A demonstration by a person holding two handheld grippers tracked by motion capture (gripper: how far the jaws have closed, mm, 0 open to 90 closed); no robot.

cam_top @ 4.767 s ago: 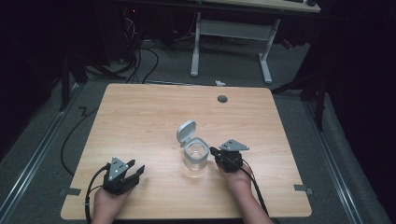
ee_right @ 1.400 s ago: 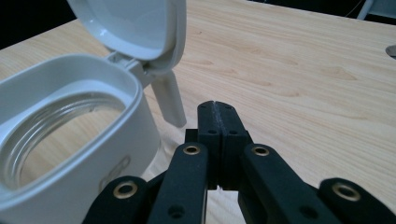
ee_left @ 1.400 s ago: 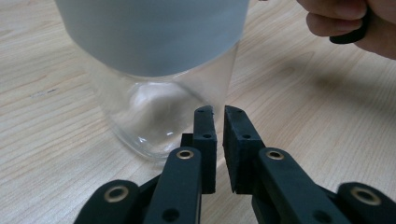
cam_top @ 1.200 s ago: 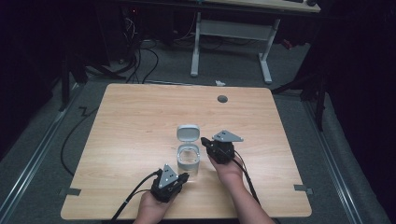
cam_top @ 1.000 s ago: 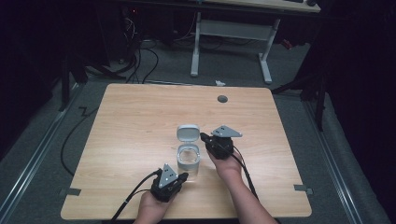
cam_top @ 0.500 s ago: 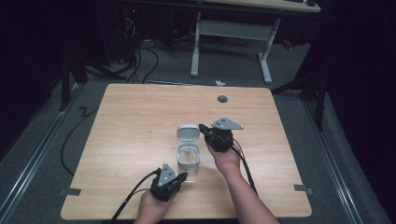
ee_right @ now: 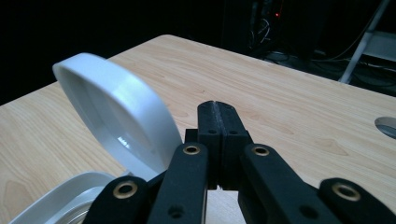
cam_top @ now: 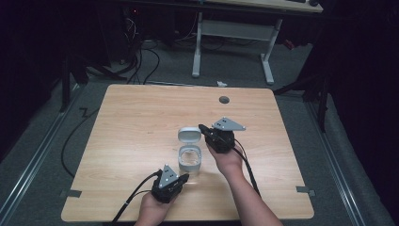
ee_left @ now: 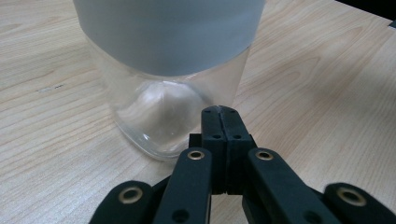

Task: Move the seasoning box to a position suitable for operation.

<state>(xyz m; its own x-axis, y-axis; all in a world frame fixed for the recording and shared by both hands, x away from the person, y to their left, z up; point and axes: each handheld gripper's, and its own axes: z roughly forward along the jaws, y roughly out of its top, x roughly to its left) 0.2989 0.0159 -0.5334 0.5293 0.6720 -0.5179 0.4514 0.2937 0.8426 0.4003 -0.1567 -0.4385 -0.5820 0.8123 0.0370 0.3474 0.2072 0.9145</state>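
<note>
Both my claws are pressed together, empty: left gripper [ee_left: 219,116] low against the clear jar [cam_top: 189,161], its top cropped; right gripper [ee_right: 218,112] beside the raised lid [ee_right: 116,119], hinge hidden.

We see a clear jar [cam_top: 190,160] with a grey collar band standing upright on the bench [cam_top: 141,122], a little toward the person's side of its middle. Its glass-like body is see-through and looks empty. Its white hinged lid [cam_top: 188,135] is flipped open, standing up from the far rim with the hollow inner face turned toward us.
</note>
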